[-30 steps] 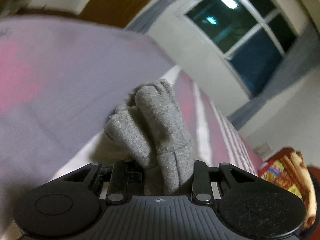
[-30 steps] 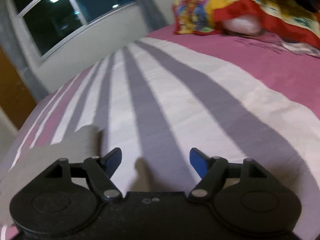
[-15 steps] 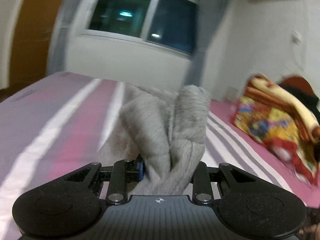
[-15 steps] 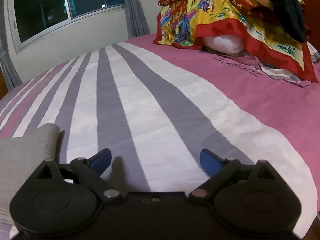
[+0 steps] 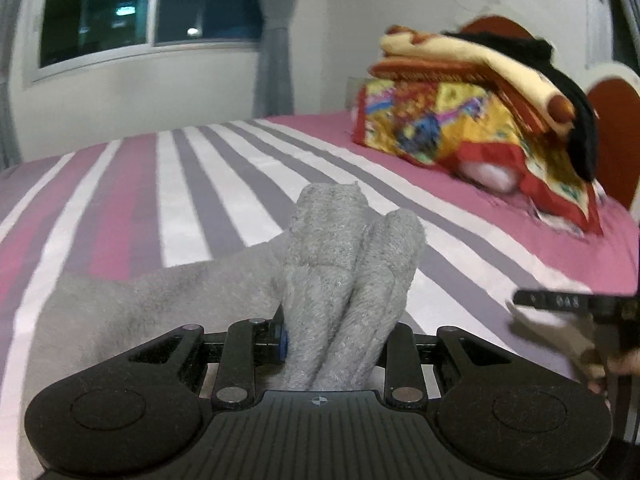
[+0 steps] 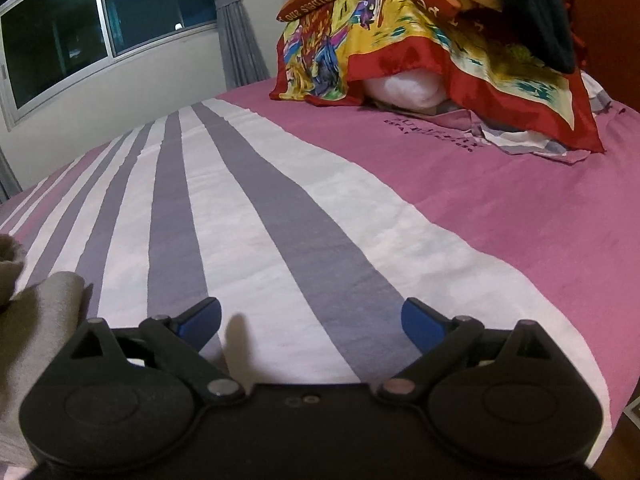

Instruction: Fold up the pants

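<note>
The left gripper (image 5: 336, 340) is clamped tight on a thick bunch of the grey pants (image 5: 352, 280), the folds standing up between its two fingers and bulging out past them. From that pinch the rest of the garment trails away down and to the left, lying as a flat grey sheet on the striped bedspread (image 5: 192, 208). So the cloth's long run goes from the left fingers leftward and toward the near edge of the bed, not toward the other hand.

The right gripper (image 6: 312, 318) is spread wide with nothing between its blue pads (image 6: 420, 320); only bare bedspread shows in the gap. In the right wrist view a corner of the pants lies at the far left edge, well to the left of its fingers and clear of them. In the left wrist view that gripper shows only as a blurred dark shape at the right edge.

The left hand is plainly the nearer one, already carrying the cloth, so the fold seems to be partway through. A judgement: the held bunch probably has to be carried across and laid over the flat part, while the right gripper would have to swing left to reach any fabric.

Beyond, a pile of bright blankets (image 6: 420, 40) sits at the head of the bed, below a dark window (image 5: 140, 4).
</note>
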